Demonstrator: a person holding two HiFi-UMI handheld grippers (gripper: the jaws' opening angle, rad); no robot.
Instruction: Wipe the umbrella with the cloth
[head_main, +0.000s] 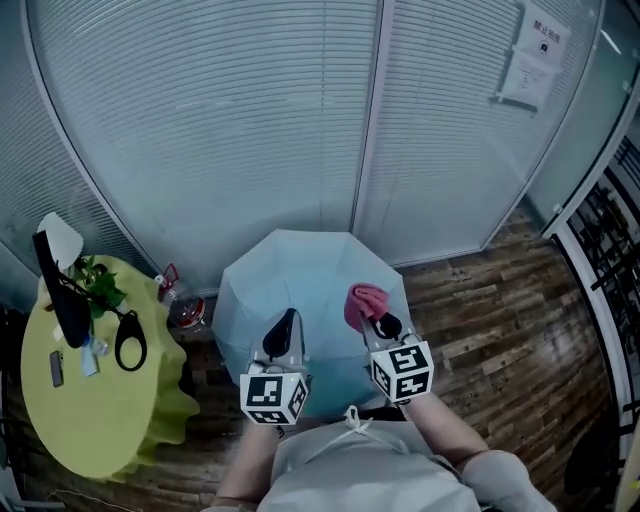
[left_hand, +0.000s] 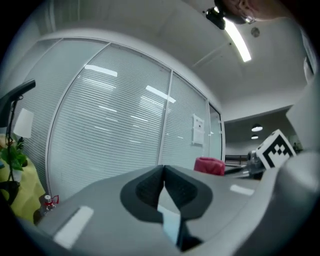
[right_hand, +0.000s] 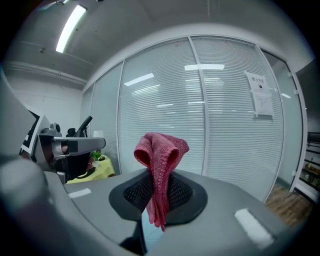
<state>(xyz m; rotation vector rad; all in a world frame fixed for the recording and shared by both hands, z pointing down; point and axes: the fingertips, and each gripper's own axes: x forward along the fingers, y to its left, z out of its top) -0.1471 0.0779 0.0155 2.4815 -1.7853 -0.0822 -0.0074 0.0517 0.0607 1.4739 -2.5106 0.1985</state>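
A pale blue umbrella (head_main: 300, 280) stands open on the floor, canopy up, just in front of the person. My right gripper (head_main: 375, 318) is over the canopy's right side, shut on a pinkish-red cloth (head_main: 366, 302). In the right gripper view the cloth (right_hand: 161, 160) bunches above the closed pads and hangs down between them. My left gripper (head_main: 284, 330) hovers over the canopy's left side. Its jaws (left_hand: 163, 172) are shut, and nothing shows between them. From the left gripper view, the cloth (left_hand: 210, 165) appears off to the right.
A curved glass wall with blinds (head_main: 300, 120) rises right behind the umbrella. At the left is a round table with a yellow-green cover (head_main: 110, 400), carrying a plant and dark items. A bottle (head_main: 186, 311) stands between table and umbrella. Black railings (head_main: 610, 260) line the right.
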